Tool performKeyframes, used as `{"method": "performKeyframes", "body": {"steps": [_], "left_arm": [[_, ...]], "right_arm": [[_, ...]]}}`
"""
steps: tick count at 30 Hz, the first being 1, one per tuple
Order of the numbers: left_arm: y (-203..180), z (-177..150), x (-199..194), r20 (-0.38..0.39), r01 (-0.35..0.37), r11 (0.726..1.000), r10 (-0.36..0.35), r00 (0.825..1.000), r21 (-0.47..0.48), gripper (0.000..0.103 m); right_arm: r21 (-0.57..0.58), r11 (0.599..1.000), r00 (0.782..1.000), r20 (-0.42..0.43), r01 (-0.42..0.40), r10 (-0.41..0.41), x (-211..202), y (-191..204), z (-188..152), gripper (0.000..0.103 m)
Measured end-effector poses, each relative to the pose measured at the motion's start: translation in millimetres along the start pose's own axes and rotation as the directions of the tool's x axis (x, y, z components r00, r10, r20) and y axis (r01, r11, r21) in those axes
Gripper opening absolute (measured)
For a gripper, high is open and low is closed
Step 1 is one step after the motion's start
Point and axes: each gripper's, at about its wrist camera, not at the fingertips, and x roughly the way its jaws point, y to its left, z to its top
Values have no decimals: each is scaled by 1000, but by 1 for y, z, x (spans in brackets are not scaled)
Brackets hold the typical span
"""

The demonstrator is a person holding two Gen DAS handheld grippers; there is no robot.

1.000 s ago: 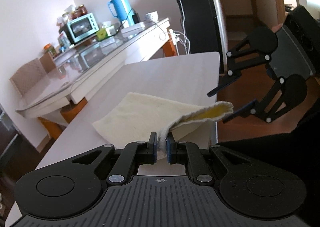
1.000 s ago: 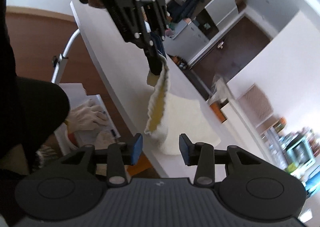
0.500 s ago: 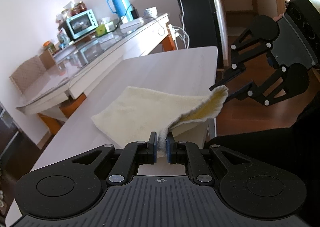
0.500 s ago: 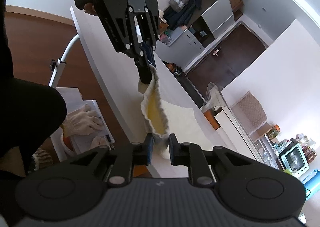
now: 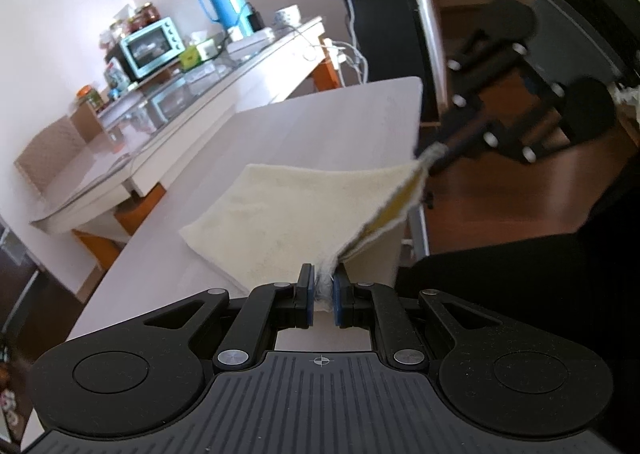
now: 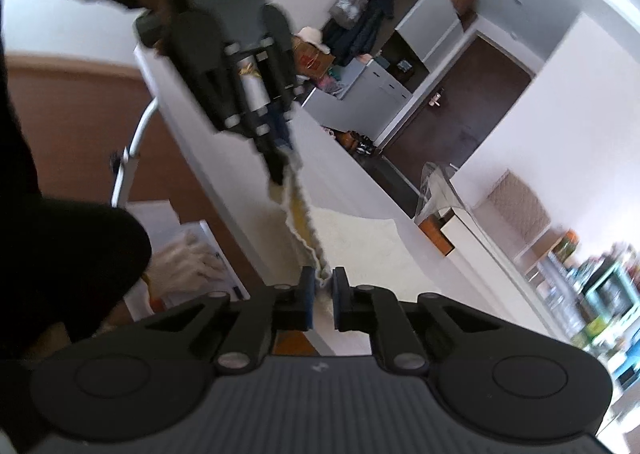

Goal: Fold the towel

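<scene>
A long pale wood-grain table (image 5: 304, 126) runs away from the camera, smooth and bare at its far end, brown floorboards showing off its right edge. Behind it a glass-topped white counter (image 5: 224, 94) carries a turquoise toaster oven (image 5: 150, 48) and a tall blue plastic thermos jug (image 5: 224, 0), with a black fridge (image 5: 376, 6) standing at the counter's end. On the table lies the cream terry-cloth towel (image 5: 296, 214), nubbly and soft, its near edge lifted off the surface and pulled into a taut line, a yellow underside peeking through the fold. The left gripper (image 5: 323, 292) has its blue-padded fingers squeezed onto one near corner of the cloth. The right gripper (image 6: 323, 290) pinches the opposite corner the same way, frayed fringe bunched between its pads; seen from the left wrist it is motion-blurred, off the table's right edge.
</scene>
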Motion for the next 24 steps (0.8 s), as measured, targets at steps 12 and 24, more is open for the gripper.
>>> {"method": "performKeyframes", "body": {"steps": [12, 24], "left_arm": [[16, 21, -17, 46, 8, 998, -5, 999, -59, 10], [97, 41, 59, -38, -39, 981, 33, 999, -188, 10]], "right_arm": [[248, 962, 992, 76, -118, 102, -14, -70, 13, 9], [527, 831, 983, 48, -177, 179, 84, -171, 1, 9]]}}
